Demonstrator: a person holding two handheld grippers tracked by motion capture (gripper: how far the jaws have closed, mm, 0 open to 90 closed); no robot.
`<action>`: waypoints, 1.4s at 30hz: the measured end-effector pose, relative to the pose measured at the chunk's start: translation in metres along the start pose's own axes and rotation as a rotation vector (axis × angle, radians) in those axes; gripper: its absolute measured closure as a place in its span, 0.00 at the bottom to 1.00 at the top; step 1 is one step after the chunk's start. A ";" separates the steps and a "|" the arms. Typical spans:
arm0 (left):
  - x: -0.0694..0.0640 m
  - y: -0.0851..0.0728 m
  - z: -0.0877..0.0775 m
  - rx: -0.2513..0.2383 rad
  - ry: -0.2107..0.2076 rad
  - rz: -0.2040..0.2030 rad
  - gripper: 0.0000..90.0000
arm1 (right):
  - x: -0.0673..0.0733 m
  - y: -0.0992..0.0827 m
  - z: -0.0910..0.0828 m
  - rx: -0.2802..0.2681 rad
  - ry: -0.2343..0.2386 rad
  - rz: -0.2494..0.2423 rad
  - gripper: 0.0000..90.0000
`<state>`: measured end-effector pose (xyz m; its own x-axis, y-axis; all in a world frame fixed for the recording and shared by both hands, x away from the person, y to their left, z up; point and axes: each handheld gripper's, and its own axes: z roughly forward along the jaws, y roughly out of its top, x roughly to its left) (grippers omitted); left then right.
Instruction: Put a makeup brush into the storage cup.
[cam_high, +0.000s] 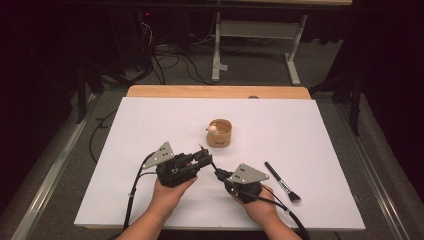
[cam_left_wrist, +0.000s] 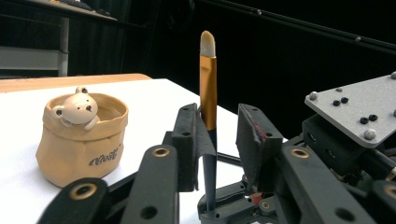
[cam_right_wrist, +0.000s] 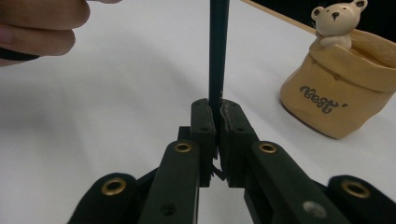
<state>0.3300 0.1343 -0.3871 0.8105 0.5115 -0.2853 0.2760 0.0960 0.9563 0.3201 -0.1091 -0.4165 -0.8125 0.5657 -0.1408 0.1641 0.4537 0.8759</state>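
A thin brush (cam_left_wrist: 208, 88) with a gold ferrule, a pale tip and a dark handle (cam_right_wrist: 218, 51) stands between both grippers. My right gripper (cam_right_wrist: 217, 119) is shut on the lower handle. My left gripper (cam_left_wrist: 219, 112) has the brush between its jaws: one pad lies against it, and a gap separates the other pad from it. In the high view the left gripper (cam_high: 202, 159) and right gripper (cam_high: 218, 173) meet near the table's front middle. A tan pot with a bear figure (cam_high: 219, 133) stands just beyond them.
A larger black makeup brush (cam_high: 282, 181) lies on the white sheet (cam_high: 310, 130) to the right of my right hand. The bear pot (cam_left_wrist: 81, 140) (cam_right_wrist: 336, 100) is close to the jaws. The wooden table edge (cam_high: 215, 91) is at the back.
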 end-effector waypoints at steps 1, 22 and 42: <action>0.000 0.000 0.000 -0.001 0.001 0.002 0.80 | 0.000 0.000 0.000 0.000 0.001 0.000 0.97; 0.000 -0.002 -0.002 -0.023 0.001 0.012 0.92 | 0.002 0.000 0.001 -0.006 0.004 0.002 0.97; -0.001 -0.002 -0.002 -0.022 0.003 0.025 0.92 | 0.002 0.000 0.001 0.002 0.008 0.006 0.94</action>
<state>0.3271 0.1355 -0.3885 0.8152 0.5168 -0.2613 0.2444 0.1020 0.9643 0.3191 -0.1076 -0.4166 -0.8162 0.5625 -0.1320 0.1700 0.4521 0.8756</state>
